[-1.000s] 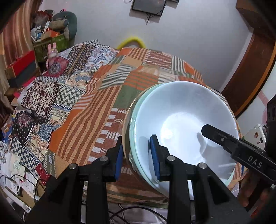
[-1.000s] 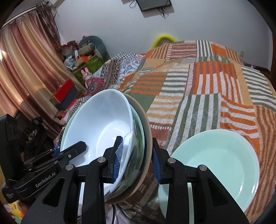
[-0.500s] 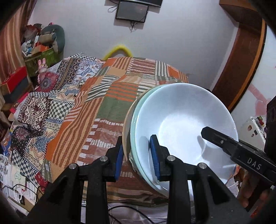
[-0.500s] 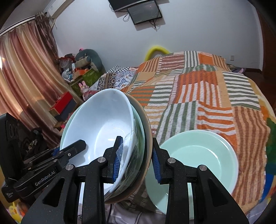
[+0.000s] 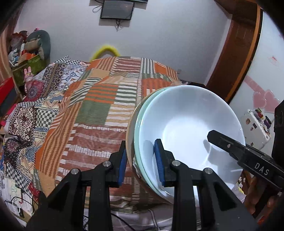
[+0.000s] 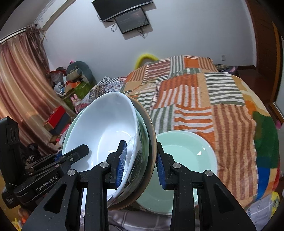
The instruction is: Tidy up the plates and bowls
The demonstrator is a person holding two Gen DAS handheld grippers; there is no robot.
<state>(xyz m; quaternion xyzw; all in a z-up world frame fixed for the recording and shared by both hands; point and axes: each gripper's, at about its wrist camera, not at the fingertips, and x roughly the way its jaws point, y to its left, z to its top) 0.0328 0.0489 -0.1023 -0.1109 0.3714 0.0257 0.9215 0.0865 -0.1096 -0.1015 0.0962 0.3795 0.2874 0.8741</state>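
both the left tongs [image 5: 140,160] and right tongs [image 6: 139,163] clamp opposite rims of a nested bowl stack [image 6: 113,135] held tilted above the bed [image 6: 221,99], so uneven pull could slide the white bowl [image 5: 191,128] out onto the mint plate [image 6: 186,156] right of the right tongs.

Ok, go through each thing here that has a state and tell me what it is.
Left claw: shut on the bowl stack's rim.
Right claw: shut on the opposite rim.
Bowl stack: nested, lifted off the bed, tilted.
Green plate: flat on the blanket, empty.
Wall screen: dark.
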